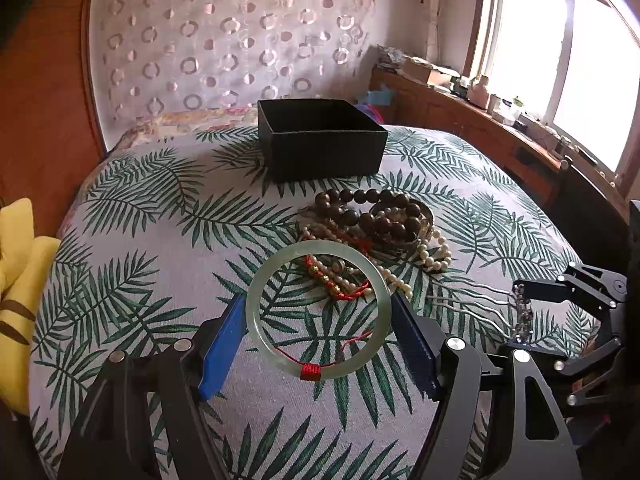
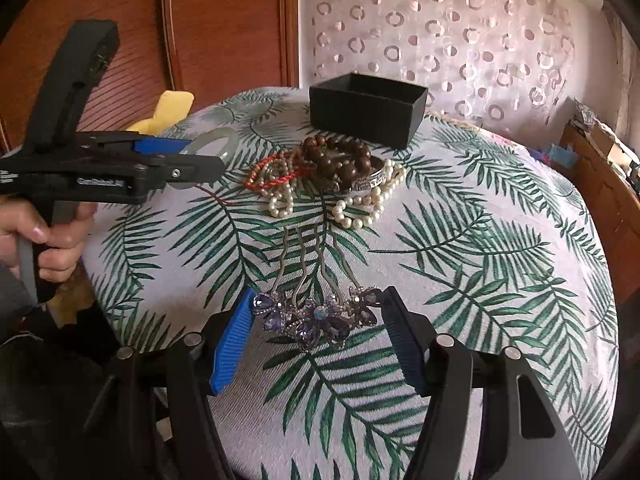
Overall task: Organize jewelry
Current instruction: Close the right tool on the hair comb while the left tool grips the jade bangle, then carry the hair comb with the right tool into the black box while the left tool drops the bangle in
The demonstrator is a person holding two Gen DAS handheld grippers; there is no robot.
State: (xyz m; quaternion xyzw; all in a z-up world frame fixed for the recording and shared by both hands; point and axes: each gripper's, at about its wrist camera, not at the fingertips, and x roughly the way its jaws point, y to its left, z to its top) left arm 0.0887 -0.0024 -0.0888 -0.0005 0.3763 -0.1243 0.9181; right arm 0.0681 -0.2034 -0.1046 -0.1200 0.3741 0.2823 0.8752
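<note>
My left gripper [image 1: 318, 314] is shut on a pale green jade bangle [image 1: 260, 316] with a red thread wrap, gripped across its width just above the cloth; it also shows in the right wrist view [image 2: 224, 136]. My right gripper [image 2: 318, 312] is shut on a purple jewelled hair comb [image 2: 316, 316], its metal prongs pointing away. A heap of jewelry [image 1: 376, 236] lies ahead: dark wooden beads [image 2: 340, 156], pearl strands [image 2: 360, 208], a red cord bracelet [image 2: 272, 178]. An open black box [image 1: 320, 140] stands beyond the heap.
The jewelry lies on a leaf-print cloth [image 1: 160, 220] over a rounded table. A yellow cushion [image 1: 16, 248] sits at the left. A wooden sideboard with clutter [image 1: 480, 108] runs under the window on the right. A patterned curtain hangs behind.
</note>
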